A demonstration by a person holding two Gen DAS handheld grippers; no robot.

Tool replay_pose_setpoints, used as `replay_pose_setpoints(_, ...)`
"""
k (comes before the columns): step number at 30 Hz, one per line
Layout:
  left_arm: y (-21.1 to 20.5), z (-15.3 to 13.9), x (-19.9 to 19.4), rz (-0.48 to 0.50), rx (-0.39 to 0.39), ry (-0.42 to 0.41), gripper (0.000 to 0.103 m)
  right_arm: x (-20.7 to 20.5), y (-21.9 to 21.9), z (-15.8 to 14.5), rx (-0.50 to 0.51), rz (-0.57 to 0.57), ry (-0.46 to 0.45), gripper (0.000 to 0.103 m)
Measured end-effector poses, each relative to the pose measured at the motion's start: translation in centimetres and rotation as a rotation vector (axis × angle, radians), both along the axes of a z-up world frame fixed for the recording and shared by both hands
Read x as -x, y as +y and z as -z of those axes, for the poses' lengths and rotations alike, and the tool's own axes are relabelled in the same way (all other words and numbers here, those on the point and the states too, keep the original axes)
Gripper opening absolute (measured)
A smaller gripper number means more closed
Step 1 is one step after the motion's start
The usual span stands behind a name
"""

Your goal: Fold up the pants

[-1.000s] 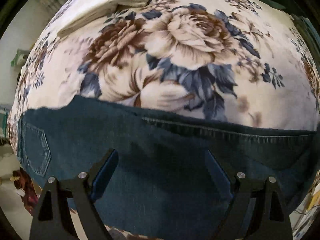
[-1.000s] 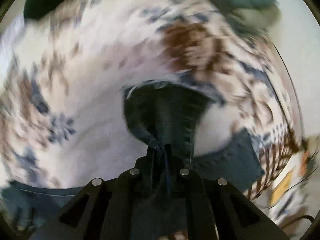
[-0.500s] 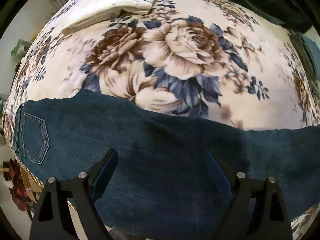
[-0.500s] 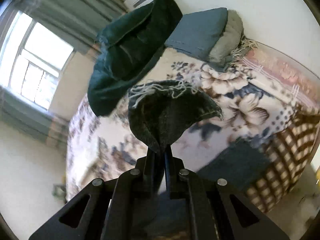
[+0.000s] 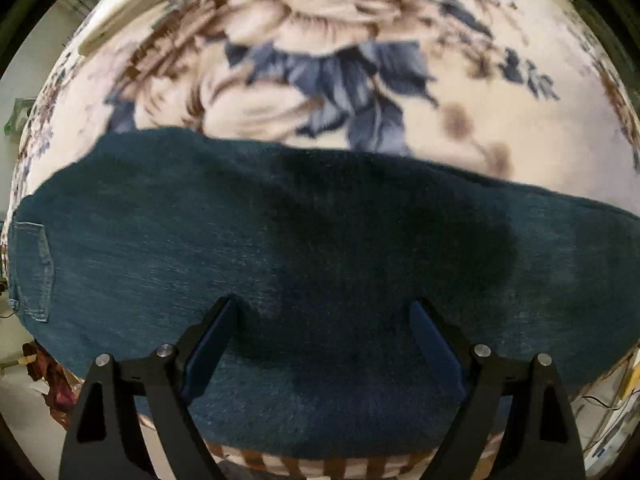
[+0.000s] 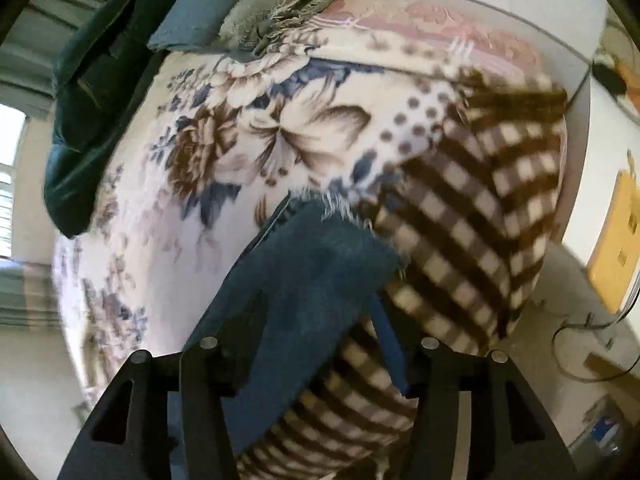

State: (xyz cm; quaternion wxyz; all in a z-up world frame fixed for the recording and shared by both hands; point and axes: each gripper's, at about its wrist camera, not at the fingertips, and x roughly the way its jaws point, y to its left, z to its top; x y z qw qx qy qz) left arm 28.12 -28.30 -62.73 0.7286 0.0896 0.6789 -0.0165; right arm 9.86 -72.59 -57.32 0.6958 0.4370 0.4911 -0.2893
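The pants [image 5: 280, 264] are dark blue denim, laid lengthwise across a bed covered by a floral blanket [image 5: 328, 60]. Seen from the left tool [image 5: 324, 344], they run as a broad band from side to side directly ahead of and under its fingers, with a back pocket [image 5: 32, 268] far off to its left. The left tool stands spread wide above the cloth, gripping nothing; whether its pads [image 5: 208, 348] touch the denim I cannot tell.

From the right tool [image 6: 316, 344], a frayed leg hem [image 6: 336, 208] lies just ahead, near where the blanket's checked border [image 6: 472, 208] drops over the bed's edge. Its fingers are spread too, the leg end [image 6: 312, 280] draped loosely between and over them, not pinched. Beyond it, at the far end of the bed, sit a dark green garment [image 6: 96, 92] and pillows [image 6: 216, 4].

Denim of this kind is probably fairly heavy for cloth, limp yet with enough body to hold a crease, and not slippery on the fleecy blanket, so dragging it may bunch the blanket. It is not fragile. A sound hold would be both layers at the hem corner with the right tool, while the left takes the near edge around mid-leg or steadies the cloth there, so the leg end can be carried over toward the pocket end.
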Motion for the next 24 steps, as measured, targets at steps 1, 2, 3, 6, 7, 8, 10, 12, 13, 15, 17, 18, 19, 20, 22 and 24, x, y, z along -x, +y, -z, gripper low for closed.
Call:
replay_pose_setpoints(1,0.1,0.4,-0.1,-0.012,0.008,0.006,0.092,-0.8,-0.3,0.2,0.008,-0.005,0.026,0.056)
replay_pose_setpoints(2,0.3,0.7,-0.3,-0.026,0.015,0.011,0.095,-1.4,-0.5,0.6,0.015,-0.013,0.051,0.056)
replay_pose_setpoints(3,0.6,1.2,-0.5,-0.045,0.025,0.018,0.102,-2.2,-0.8,1.2,0.024,-0.017,0.094,0.054)
replay_pose_setpoints(6,1.1,2.4,-1.1,-0.077,0.057,0.031,0.103,-2.8,-1.0,2.0,0.063,-0.026,0.177,0.003)
replay_pose_setpoints(7,1.2,2.5,-1.1,-0.079,0.059,0.03,0.103,-2.9,-1.0,1.8,0.089,-0.03,0.184,0.002)
replay_pose_setpoints(8,1.1,2.5,-1.1,-0.081,0.057,0.024,0.103,-2.9,-1.0,1.2,0.11,-0.033,0.154,0.0)
replay_pose_setpoints(10,1.2,2.6,-0.8,-0.08,0.055,-0.002,0.103,-3.2,-0.6,-0.1,0.169,-0.066,0.13,0.0)
replay_pose_setpoints(12,1.2,2.9,-0.5,-0.089,0.058,-0.005,0.103,-3.4,-0.2,-1.8,0.217,-0.109,0.084,0.0)
replay_pose_setpoints(13,1.2,2.9,-0.4,-0.088,0.058,0.0,0.103,-3.7,-0.2,-2.3,0.242,-0.14,0.102,0.0)
replay_pose_setpoints(15,1.3,2.6,-0.2,-0.09,0.06,0.017,0.103,-4.6,0.0,-3.0,0.244,-0.24,0.098,0.003)
replay_pose_setpoints(17,1.7,1.7,-0.6,-0.101,0.067,0.014,0.103,-5.7,-0.1,-2.9,0.204,-0.306,0.113,0.028)
replay_pose_setpoints(18,1.6,1.2,-0.6,-0.105,0.076,0.007,0.103,-6.5,-0.2,-2.8,0.197,-0.342,0.113,0.054)
replay_pose_setpoints(19,1.5,0.8,-0.6,-0.105,0.078,0.002,0.103,-7.4,-0.3,-2.6,0.21,-0.374,0.126,0.063)
replay_pose_setpoints(20,1.2,0.1,-0.5,-0.102,0.085,-0.013,0.103,-8.3,-0.3,-1.9,0.214,-0.397,0.145,0.063)
replay_pose_setpoints(22,0.6,-1.0,-0.4,-0.087,0.1,-0.036,0.103,-9.6,-0.8,-0.3,0.205,-0.421,0.202,0.063)
replay_pose_setpoints(24,-0.2,-1.7,-0.3,-0.058,0.111,-0.046,0.103,-11.0,-1.2,2.5,0.118,-0.463,0.297,0.062)
